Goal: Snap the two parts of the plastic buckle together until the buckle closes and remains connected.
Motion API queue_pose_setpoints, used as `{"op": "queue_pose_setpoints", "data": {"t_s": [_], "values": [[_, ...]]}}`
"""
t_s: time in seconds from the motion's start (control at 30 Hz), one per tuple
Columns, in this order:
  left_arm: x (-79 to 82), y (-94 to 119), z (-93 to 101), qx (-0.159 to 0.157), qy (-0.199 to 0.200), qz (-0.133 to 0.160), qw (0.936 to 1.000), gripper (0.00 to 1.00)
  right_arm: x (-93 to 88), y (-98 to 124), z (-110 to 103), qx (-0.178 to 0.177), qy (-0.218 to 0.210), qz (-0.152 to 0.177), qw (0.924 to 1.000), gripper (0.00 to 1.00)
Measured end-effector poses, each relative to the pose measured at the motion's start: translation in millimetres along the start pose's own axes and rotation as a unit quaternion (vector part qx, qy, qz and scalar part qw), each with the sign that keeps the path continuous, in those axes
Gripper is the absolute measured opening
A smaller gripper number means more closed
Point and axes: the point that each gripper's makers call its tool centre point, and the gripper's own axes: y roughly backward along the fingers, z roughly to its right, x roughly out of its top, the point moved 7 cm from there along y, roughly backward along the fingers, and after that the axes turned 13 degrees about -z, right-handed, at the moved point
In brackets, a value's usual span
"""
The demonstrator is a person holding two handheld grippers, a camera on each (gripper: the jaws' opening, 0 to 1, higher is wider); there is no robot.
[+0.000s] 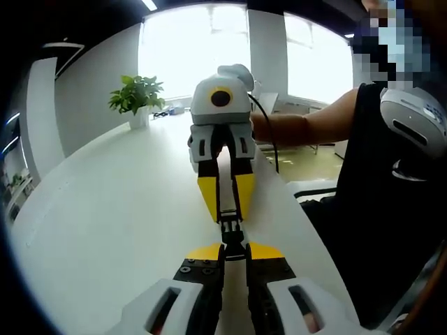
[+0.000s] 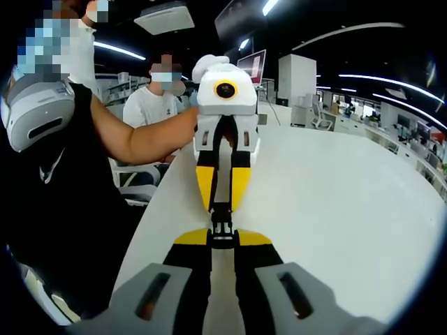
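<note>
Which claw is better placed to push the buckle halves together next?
Neither clearly. The left claw and right claw face each other tip to tip over the table, each shut on an end of the black buckle. Whether it has clicked cannot be told.

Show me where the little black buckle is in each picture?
Left gripper view: the buckle sits low at centre, pinched between the left gripper below and the right gripper above.
Right gripper view: the buckle sits just below centre, between the same yellow tips.
Shared landmark: the white table.
</note>
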Motion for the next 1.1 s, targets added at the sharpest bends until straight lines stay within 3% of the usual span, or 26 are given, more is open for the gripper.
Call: {"op": "queue_pose_setpoints", "data": {"t_s": [0.6,0.7,0.83,1.1], "values": [[2.7,-2.7,-1.1,0.002,-0.005,0.004,1.0000,0.09,2.9,-3.9,-0.5,-0.004,0.010,0.000,0.9999,0.10],[2.1,-6.2,-1.5,0.006,-0.007,-0.009,0.9999,0.09,1.8,-7.3,0.2,-0.010,0.017,-0.012,0.9997,0.10],[1.0,-1.7,-3.0,0.010,-0.003,0.003,0.9999,0.09,3.3,-4.9,2.1,-0.013,0.010,0.005,0.9998,0.09],[1.0,-1.8,-4.3,0.019,-0.006,0.002,0.9998,0.08,3.6,-5.8,4.5,-0.021,0.013,0.008,0.9997,0.09]]}}
